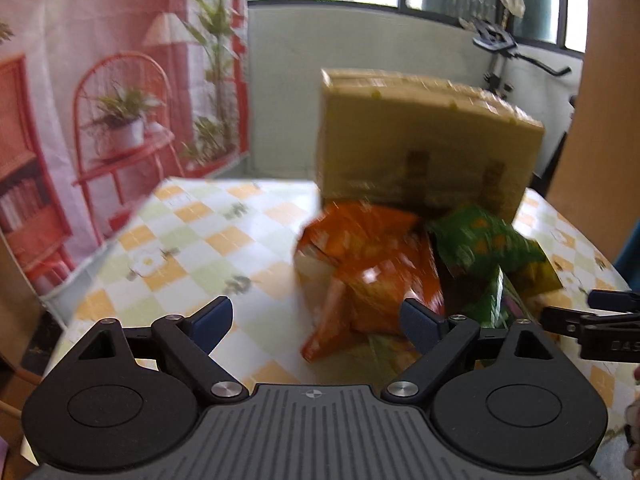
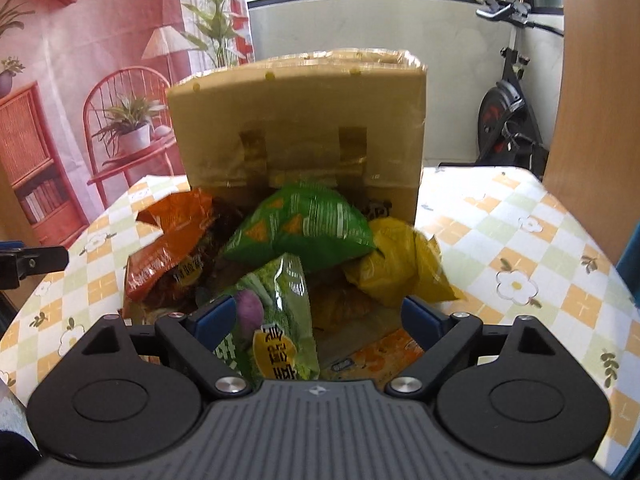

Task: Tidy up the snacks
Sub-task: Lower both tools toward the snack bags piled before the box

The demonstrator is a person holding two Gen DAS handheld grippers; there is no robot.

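A pile of snack bags lies on the checked tablecloth [image 2: 520, 232] in front of a brown cardboard box [image 2: 300, 120] that stands with a flap raised. In the right wrist view my right gripper [image 2: 316, 316] hangs open over the pile. A pale green bag [image 2: 280, 312] lies between its blue pads, with a dark green bag [image 2: 308, 224], an orange bag [image 2: 172, 236] and a yellow bag [image 2: 404, 264] beyond. In the blurred left wrist view my left gripper [image 1: 316, 312] is open over the orange bag [image 1: 368, 272], left of the dark green bag [image 1: 484, 244] and in front of the box [image 1: 424, 140].
The table's left edge [image 1: 132, 216] runs close to a printed pink backdrop [image 1: 100, 100]. An exercise bike [image 2: 504, 116] and a wooden panel [image 2: 592, 80] stand at the back right. Bare cloth [image 1: 192, 240] spreads left of the pile and to its right [image 2: 540, 280].
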